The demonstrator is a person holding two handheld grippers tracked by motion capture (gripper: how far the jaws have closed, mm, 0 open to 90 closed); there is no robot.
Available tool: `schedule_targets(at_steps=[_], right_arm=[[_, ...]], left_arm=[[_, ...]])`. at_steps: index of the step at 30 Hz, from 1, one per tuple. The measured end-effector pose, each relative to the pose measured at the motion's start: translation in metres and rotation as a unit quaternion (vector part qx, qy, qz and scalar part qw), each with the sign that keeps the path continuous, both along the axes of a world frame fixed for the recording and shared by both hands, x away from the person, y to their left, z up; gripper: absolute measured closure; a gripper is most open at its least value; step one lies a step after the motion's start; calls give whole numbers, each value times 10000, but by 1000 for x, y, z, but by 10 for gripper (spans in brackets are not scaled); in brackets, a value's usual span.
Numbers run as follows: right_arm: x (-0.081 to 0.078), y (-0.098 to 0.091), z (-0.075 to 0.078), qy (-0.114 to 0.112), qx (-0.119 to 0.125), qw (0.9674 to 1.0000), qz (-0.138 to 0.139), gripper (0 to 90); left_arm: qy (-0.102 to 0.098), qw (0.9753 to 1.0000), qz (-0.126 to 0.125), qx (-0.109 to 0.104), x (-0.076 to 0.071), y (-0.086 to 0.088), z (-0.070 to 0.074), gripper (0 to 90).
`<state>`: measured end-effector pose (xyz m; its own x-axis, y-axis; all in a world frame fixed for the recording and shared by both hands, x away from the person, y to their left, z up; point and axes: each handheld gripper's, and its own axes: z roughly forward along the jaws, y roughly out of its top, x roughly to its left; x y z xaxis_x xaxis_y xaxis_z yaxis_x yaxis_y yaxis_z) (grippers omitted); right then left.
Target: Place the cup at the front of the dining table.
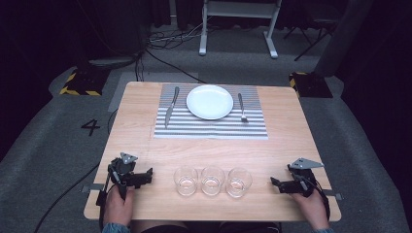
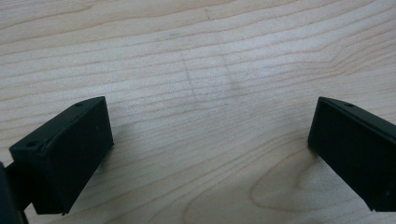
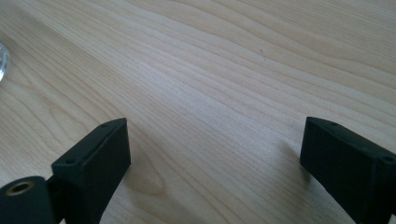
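Three clear glasses stand in a row near the table's front edge: one at the left [image 1: 186,180], one in the middle [image 1: 212,179], one at the right [image 1: 239,181]. My left gripper [image 1: 145,177] rests on the wood to their left, held by a hand; in the left gripper view [image 2: 210,140] its black jaws stand wide apart over bare wood. My right gripper [image 1: 277,183] lies to the right of the glasses, and its jaws [image 3: 215,149] are likewise open with nothing between them. A sliver of glass [image 3: 3,60] shows at the left edge of the right gripper view.
A striped placemat [image 1: 210,127] lies at the far side of the wooden table [image 1: 214,150], with a white plate [image 1: 210,102], a knife [image 1: 170,108] on its left and a fork [image 1: 242,108] on its right. Cables and a white stand are on the floor beyond.
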<state>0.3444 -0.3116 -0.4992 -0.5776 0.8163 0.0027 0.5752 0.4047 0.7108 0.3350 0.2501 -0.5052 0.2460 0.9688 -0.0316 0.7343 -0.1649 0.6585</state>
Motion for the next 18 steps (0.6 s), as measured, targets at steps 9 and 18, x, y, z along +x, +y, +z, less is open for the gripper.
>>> schedule_targets(at_steps=[9, 18], right_arm=[[-13, 6, 23, -130, 219, 9996, 144, 88], [-26, 16, 47, -216, 607, 9969, 461, 89]], left_arm=[[-1, 10000, 0, 0, 0, 0, 0, 1], [0, 10000, -1, 0, 0, 0, 0, 1]])
